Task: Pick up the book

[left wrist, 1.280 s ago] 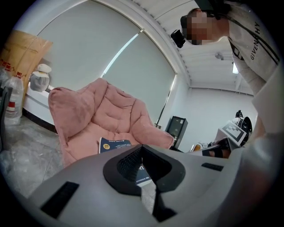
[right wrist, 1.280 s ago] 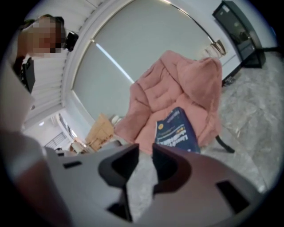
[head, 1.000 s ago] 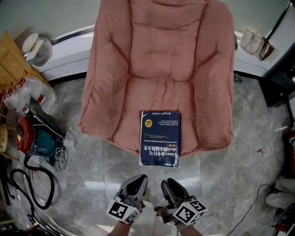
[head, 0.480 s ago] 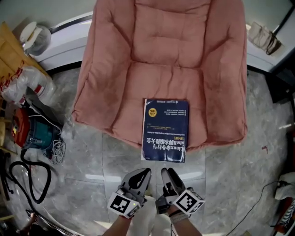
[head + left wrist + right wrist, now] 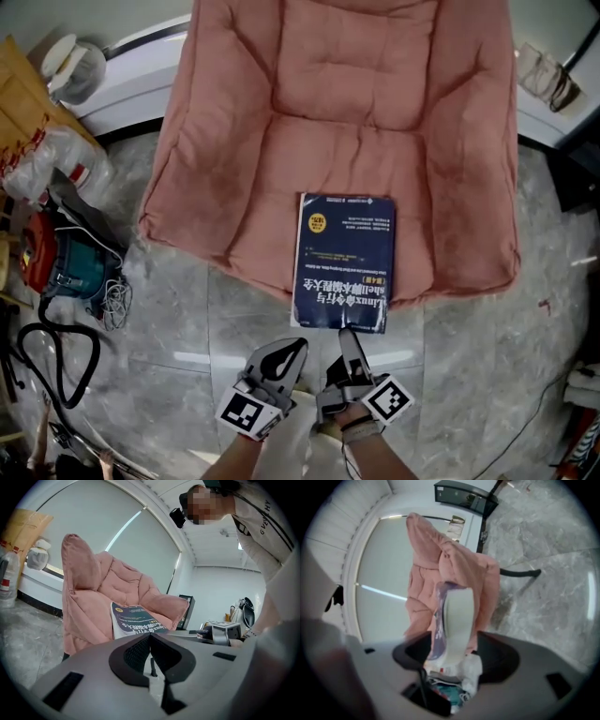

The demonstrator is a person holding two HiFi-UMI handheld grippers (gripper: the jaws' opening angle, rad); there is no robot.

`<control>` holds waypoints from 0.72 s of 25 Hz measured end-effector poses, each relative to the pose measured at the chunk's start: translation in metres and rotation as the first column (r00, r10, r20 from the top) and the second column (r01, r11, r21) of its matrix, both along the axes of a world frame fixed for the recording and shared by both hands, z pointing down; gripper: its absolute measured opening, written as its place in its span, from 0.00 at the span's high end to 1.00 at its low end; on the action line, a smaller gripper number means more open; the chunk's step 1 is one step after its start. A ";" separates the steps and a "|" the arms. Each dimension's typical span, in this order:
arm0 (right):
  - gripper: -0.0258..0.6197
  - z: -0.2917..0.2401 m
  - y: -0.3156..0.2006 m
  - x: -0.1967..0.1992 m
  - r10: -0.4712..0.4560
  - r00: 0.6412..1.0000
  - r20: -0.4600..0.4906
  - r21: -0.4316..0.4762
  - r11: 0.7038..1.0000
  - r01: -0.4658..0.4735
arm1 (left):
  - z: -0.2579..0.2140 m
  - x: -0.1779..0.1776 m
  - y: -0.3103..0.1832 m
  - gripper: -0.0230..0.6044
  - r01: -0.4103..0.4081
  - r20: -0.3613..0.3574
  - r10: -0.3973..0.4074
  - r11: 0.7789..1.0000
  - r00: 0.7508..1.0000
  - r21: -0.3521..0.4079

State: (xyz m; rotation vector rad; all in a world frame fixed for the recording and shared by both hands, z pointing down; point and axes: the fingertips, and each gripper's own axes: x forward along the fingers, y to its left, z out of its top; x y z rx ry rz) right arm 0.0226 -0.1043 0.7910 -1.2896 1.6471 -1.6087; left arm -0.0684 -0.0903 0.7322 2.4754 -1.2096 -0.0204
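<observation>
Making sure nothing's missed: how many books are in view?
1. The dark blue book lies on the pink chair, near end overhanging the seat's front edge. None other shows.

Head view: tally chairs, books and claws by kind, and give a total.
Chair: 1
Book: 1
Claws: 2 (left claw, right claw)
Total: 4

Glossy book (image 5: 344,262), quilted cloth chair (image 5: 347,112)
</observation>
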 end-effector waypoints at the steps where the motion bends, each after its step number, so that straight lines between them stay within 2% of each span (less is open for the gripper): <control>1: 0.51 0.001 -0.002 -0.002 -0.006 1.000 0.007 0.012 1.000 0.006 | 0.002 0.000 -0.001 0.95 0.000 -0.002 0.000 1.000 1.000 0.004; 5: 0.51 0.003 -0.013 -0.009 -0.013 0.999 0.035 0.052 0.999 0.011 | 0.011 -0.003 -0.004 0.95 0.006 0.003 -0.006 1.000 1.000 0.013; 12: 0.51 0.017 -0.025 -0.002 0.032 0.995 0.092 0.040 0.999 -0.035 | 0.017 0.004 -0.004 0.95 -0.009 -0.003 0.009 0.999 1.000 0.031; 18: 0.51 0.015 -0.034 -0.008 0.030 0.990 0.137 0.059 0.998 -0.038 | 0.016 0.004 -0.003 0.95 -0.030 -0.005 0.030 0.999 1.000 0.039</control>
